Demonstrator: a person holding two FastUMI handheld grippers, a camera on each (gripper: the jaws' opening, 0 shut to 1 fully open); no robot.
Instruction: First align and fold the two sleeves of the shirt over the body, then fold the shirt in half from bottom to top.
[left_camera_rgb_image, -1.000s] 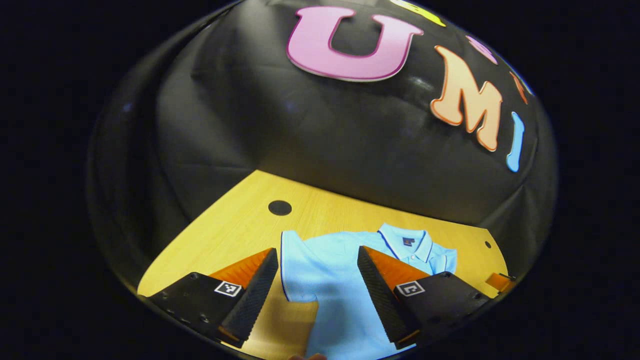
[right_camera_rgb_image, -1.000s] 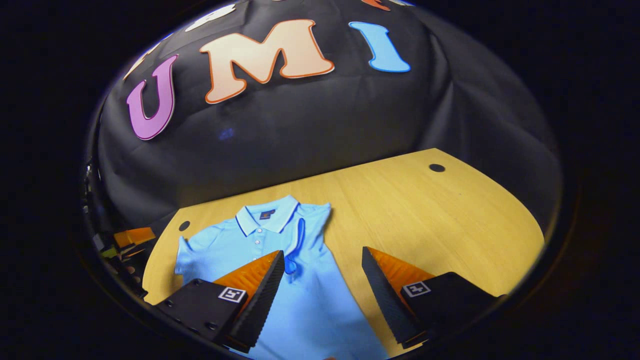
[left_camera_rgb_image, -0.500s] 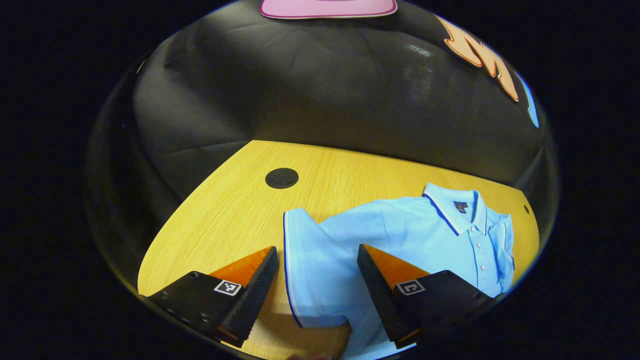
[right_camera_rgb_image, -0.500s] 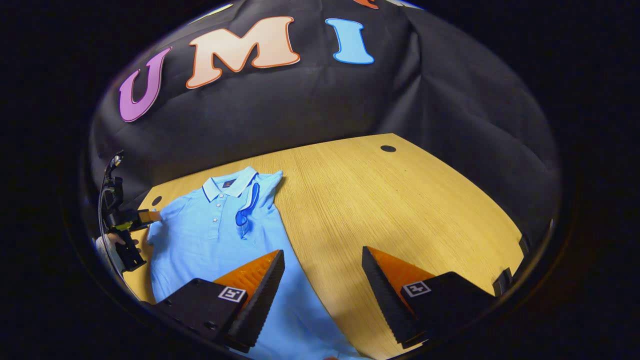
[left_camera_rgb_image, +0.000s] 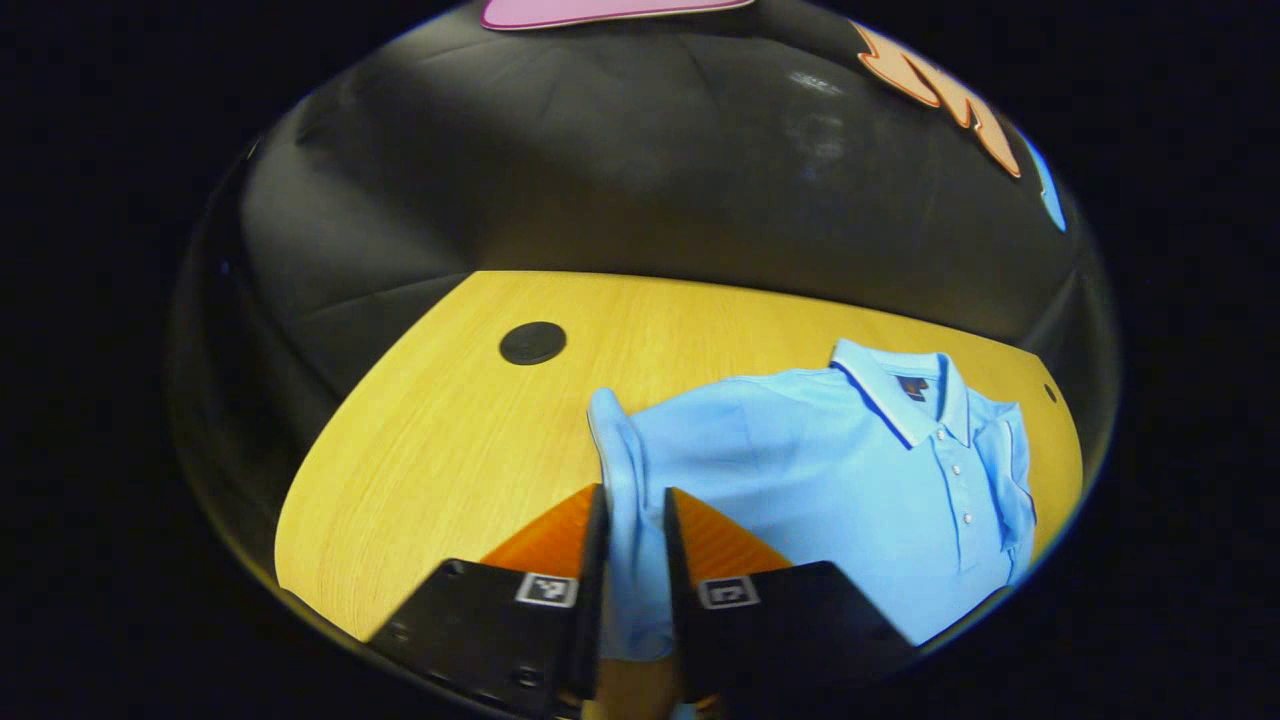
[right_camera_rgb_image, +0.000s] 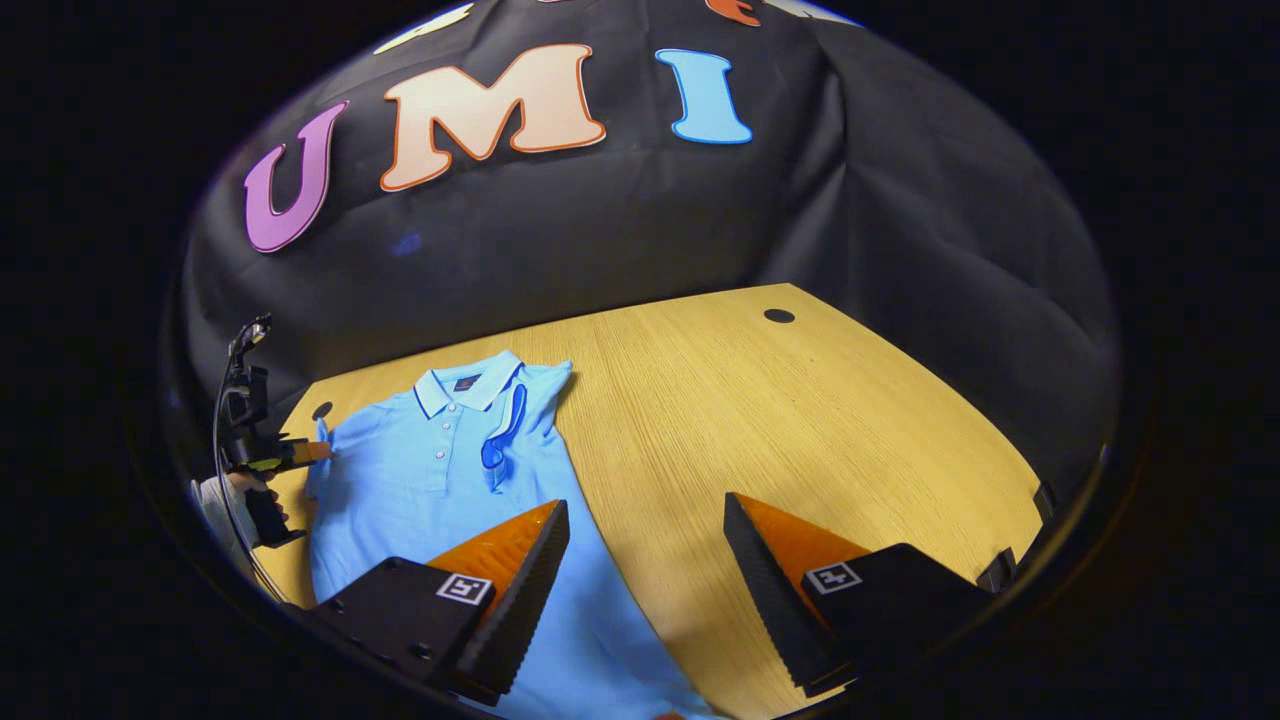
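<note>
A light blue polo shirt (left_camera_rgb_image: 830, 470) (right_camera_rgb_image: 440, 480) lies face up on the wooden table (left_camera_rgb_image: 440, 440), collar toward the far wall. One sleeve (right_camera_rgb_image: 510, 425) lies folded over the chest. The other sleeve (left_camera_rgb_image: 625, 500) is pinched between the fingers of my left gripper (left_camera_rgb_image: 632, 540), which is shut on it and lifts its edge slightly. That same gripper (right_camera_rgb_image: 300, 452) appears at the shirt's far-left side in the right gripper view, with a hand (right_camera_rgb_image: 225, 495) on it. My right gripper (right_camera_rgb_image: 645, 545) stands open above the shirt's lower right edge and bare table.
A round black grommet (left_camera_rgb_image: 532, 343) sits in the table near the left sleeve; another grommet (right_camera_rgb_image: 778, 316) lies at the far right corner. The black cloth wall rises close behind the table. Bare wood (right_camera_rgb_image: 800, 430) stretches to the right of the shirt.
My left gripper has moved in on the spread sleeve and gone from open to shut on it. The right gripper has stayed open, shifting only slightly.
</note>
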